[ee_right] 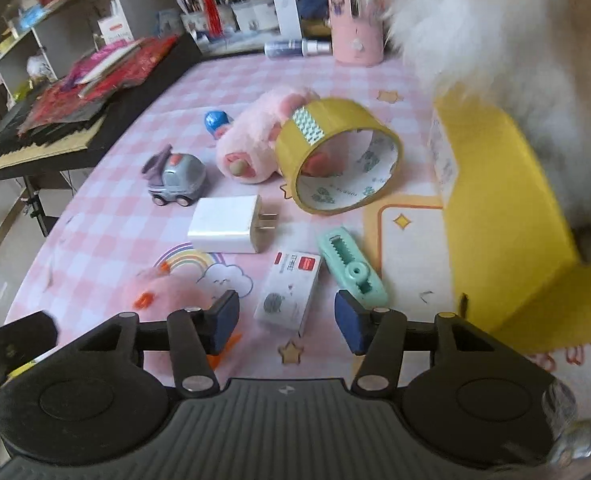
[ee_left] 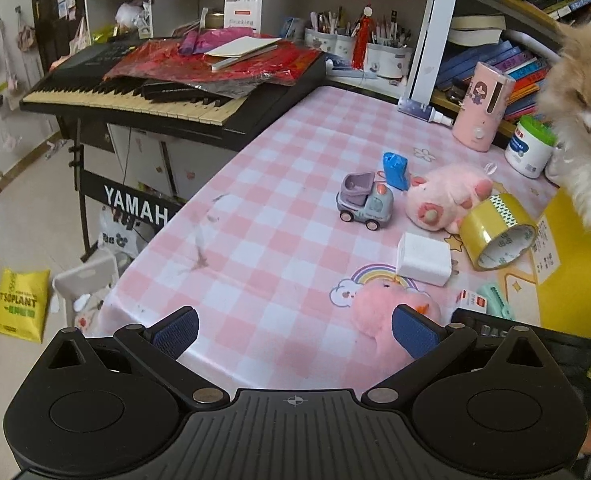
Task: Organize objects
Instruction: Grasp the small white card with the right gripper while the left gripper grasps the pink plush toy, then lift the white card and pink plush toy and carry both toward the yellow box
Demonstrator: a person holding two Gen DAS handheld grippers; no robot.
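Small objects lie on a pink checked table (ee_left: pixel 263 208): a grey toy truck (ee_left: pixel 362 199) (ee_right: pixel 177 179), a pink plush pig (ee_left: pixel 445 198) (ee_right: pixel 251 144), a yellow tape roll (ee_left: pixel 497 237) (ee_right: pixel 337 160), a white charger (ee_left: pixel 424 258) (ee_right: pixel 227 224), a small pink plush (ee_left: pixel 391 312) (ee_right: pixel 163 292), a white-red box (ee_right: pixel 289 292), a mint tape dispenser (ee_right: pixel 353 268) and a blue packet (ee_left: pixel 395 170). My left gripper (ee_left: pixel 293 332) is open and empty, its right finger by the small pink plush. My right gripper (ee_right: pixel 287 318) is open above the white-red box.
A yellow box (ee_right: pixel 495 216) (ee_left: pixel 575 280) stands at the table's right under a fluffy white toy (ee_right: pixel 495 40). A Yamaha keyboard (ee_left: pixel 167 92) borders the left edge. A pink canister (ee_left: pixel 481 108), a white jar (ee_left: pixel 529 146) and shelves of books stand behind.
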